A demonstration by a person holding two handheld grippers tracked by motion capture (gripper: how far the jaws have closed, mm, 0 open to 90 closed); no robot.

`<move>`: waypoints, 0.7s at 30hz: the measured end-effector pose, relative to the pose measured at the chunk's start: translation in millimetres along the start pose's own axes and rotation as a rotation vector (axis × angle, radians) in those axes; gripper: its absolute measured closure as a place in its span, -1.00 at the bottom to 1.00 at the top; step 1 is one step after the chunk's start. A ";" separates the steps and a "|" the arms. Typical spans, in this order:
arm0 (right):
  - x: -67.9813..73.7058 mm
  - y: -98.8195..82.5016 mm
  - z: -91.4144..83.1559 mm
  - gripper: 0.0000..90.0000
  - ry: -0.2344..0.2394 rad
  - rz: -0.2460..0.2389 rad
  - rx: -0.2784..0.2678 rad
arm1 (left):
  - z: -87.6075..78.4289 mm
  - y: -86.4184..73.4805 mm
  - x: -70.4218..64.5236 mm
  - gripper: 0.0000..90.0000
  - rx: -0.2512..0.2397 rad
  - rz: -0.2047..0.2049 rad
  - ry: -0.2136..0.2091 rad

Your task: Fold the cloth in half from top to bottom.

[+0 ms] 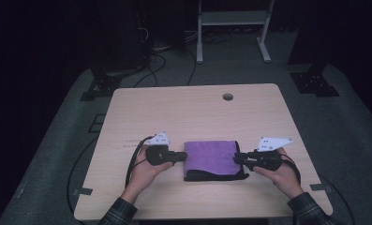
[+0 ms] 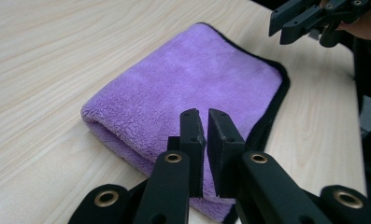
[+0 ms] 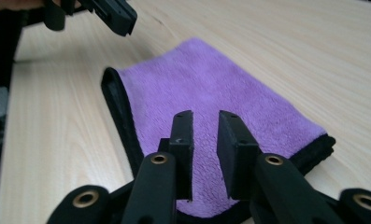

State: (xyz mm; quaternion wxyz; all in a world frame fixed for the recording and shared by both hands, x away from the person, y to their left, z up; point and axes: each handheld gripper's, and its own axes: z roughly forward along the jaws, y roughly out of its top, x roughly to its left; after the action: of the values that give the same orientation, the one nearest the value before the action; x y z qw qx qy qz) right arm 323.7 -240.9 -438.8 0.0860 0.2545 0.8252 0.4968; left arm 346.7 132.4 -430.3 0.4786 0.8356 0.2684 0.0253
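purple towel folded on the worktop, a gripper at each end

the purple towel (image 1: 211,158) lies folded into a thick block near the front middle of the worktop (image 1: 193,108), its black edging showing along the near side and the right end. the left gripper (image 1: 180,156) sits at the towel's left end with its jaws almost pressed together, nothing between them. the right gripper (image 1: 238,158) is at the right end, its jaws a narrow gap apart and also pinching nothing; both hover just over the cloth. judging by the neat, layered shape, the folding looks mostly or fully done; what may remain is one more fold or simply pulling the grippers away.
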 end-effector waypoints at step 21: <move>5.4 -31.1 5.1 0.19 -0.029 -0.021 0.142 | 15.1 -28.9 -17.8 0.37 0.131 0.037 0.048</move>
State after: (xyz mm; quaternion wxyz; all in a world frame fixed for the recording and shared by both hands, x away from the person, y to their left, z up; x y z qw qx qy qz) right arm 310.6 -246.0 -467.6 0.0848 0.2585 0.8598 0.4322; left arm 323.7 123.6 -458.2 0.4156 0.8693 0.2651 0.0366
